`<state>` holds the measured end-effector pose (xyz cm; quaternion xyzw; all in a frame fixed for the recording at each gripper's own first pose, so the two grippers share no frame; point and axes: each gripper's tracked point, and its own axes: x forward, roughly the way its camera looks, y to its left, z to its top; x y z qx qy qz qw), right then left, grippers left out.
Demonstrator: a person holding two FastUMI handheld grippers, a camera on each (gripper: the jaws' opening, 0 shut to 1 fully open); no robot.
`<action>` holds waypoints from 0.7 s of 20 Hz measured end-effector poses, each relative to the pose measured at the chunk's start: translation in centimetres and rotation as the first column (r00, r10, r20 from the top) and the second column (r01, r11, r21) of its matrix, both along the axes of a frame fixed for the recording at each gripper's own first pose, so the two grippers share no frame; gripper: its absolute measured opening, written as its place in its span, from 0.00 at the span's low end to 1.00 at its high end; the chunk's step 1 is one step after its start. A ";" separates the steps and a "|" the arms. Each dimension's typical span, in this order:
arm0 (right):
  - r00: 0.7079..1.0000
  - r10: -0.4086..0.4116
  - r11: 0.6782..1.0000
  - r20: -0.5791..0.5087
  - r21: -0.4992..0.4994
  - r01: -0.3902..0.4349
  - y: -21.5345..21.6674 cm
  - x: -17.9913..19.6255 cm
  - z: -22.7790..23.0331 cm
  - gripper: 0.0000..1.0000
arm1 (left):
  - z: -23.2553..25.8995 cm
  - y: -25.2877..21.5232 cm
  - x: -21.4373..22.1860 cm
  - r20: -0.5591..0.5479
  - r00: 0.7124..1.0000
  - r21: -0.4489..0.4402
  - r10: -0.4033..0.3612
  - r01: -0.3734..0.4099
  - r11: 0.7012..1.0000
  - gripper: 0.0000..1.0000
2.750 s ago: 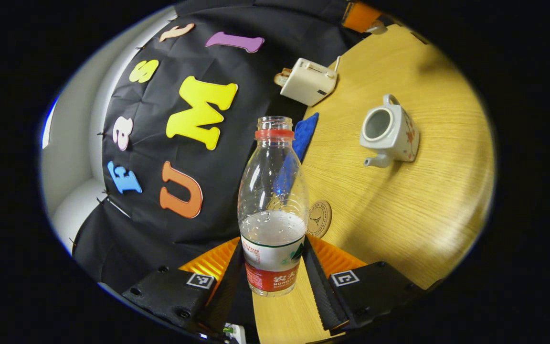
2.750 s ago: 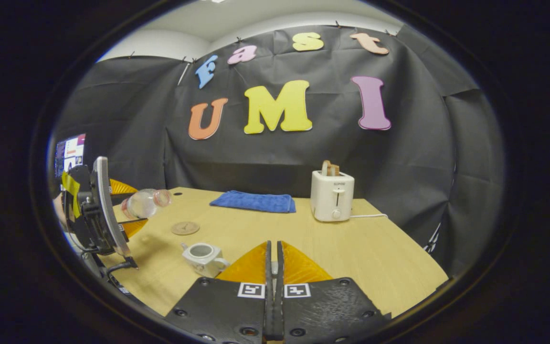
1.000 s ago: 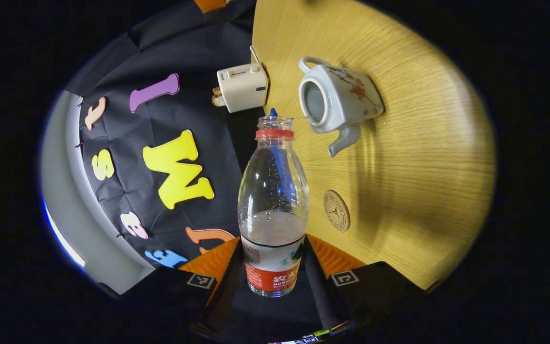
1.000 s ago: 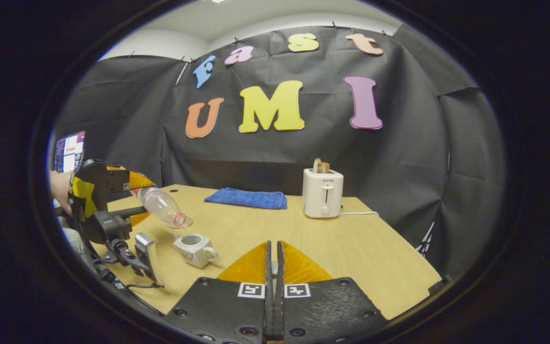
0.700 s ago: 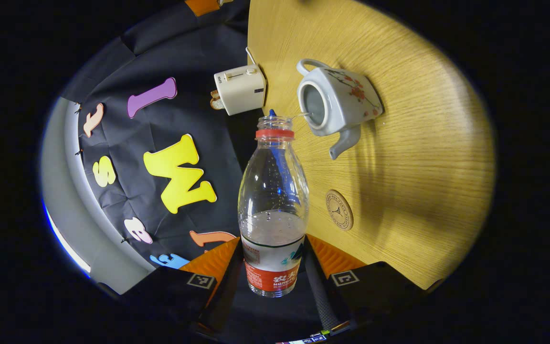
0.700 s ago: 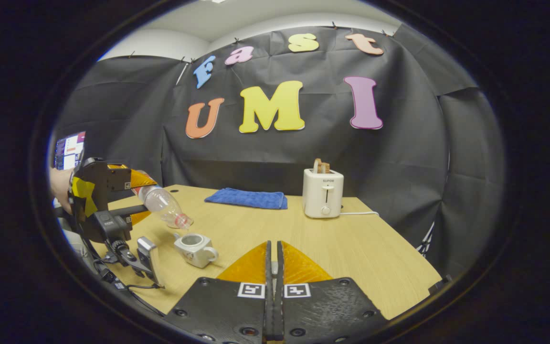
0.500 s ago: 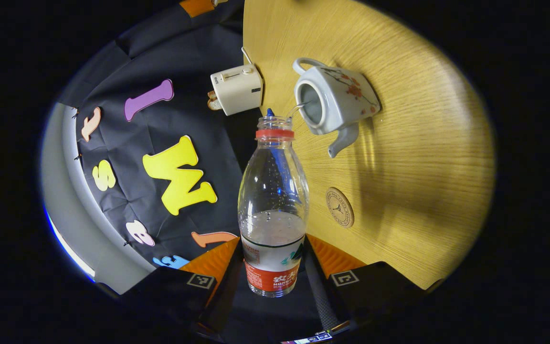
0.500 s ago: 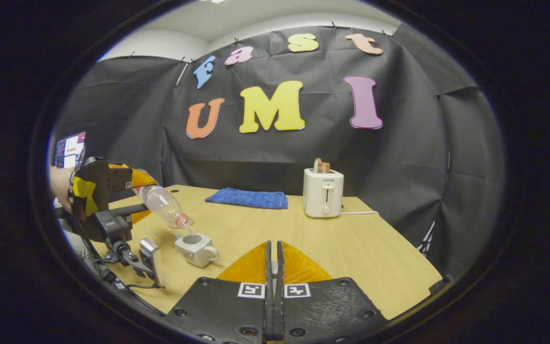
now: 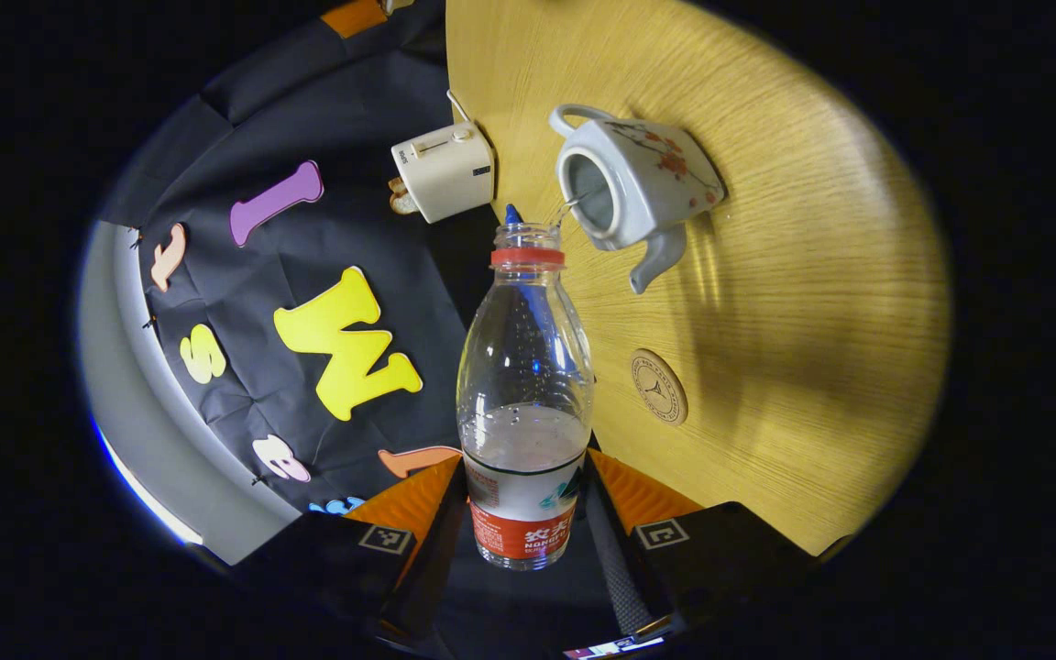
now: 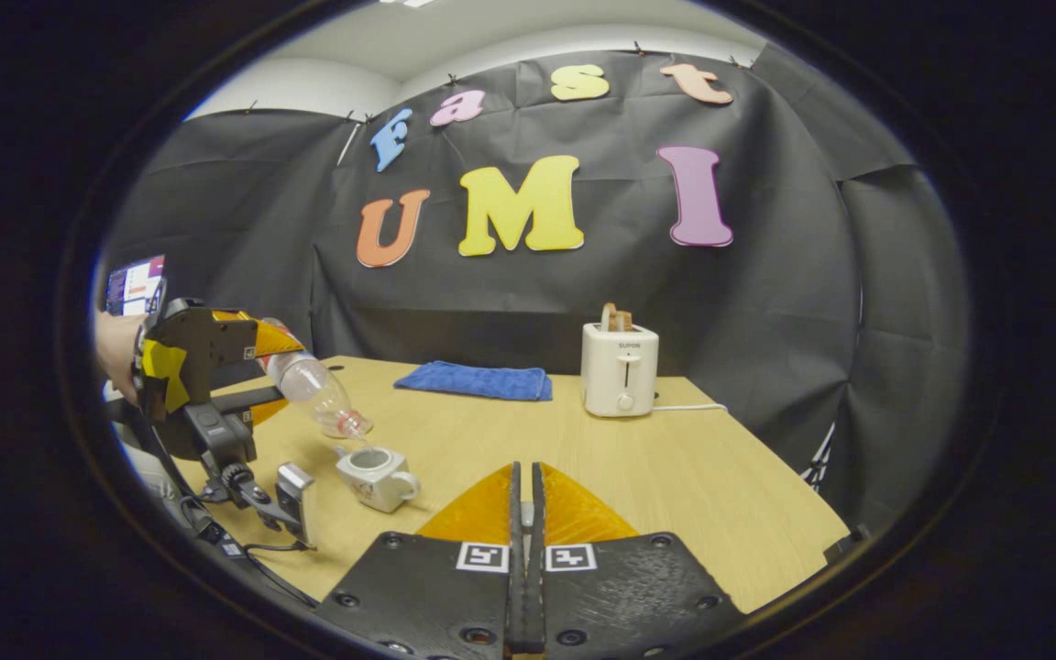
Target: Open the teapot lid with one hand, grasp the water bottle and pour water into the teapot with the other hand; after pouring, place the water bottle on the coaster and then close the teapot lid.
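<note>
The left gripper [image 9: 524, 513] grasps the water bottle [image 9: 524, 394] by its lower part, with one finger pressed on each side of the label. In the right gripper view the bottle [image 10: 317, 390] is tilted with its open mouth downward, just above the teapot [image 10: 374, 477], and a hand [image 10: 114, 353] holds this gripper at the left edge. In the left gripper view a thin stream of water goes from the mouth of the bottle into the open top of the teapot [image 9: 635, 183], which stands on the wooden table [image 9: 812, 275] without its lid. The round coaster [image 9: 659, 386] lies on the table near the teapot, apart from it, with nothing on it. The right gripper [image 10: 525, 522] has its two fingers closed together, and a small pale thing shows in the narrow gap; I cannot tell what it is. Farther back on the table are a white toaster [image 10: 620, 371] and a folded blue cloth [image 10: 476, 380].
</note>
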<state>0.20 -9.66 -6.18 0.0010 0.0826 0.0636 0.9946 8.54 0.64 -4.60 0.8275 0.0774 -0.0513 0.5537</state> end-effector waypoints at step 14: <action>1.000 0.003 1.000 0.000 0.023 -0.003 -0.3 -0.1 -0.3 0.00 | 0.4 -0.7 -0.1 0.005 1.000 0.082 0.007 -0.007 0.997 0.73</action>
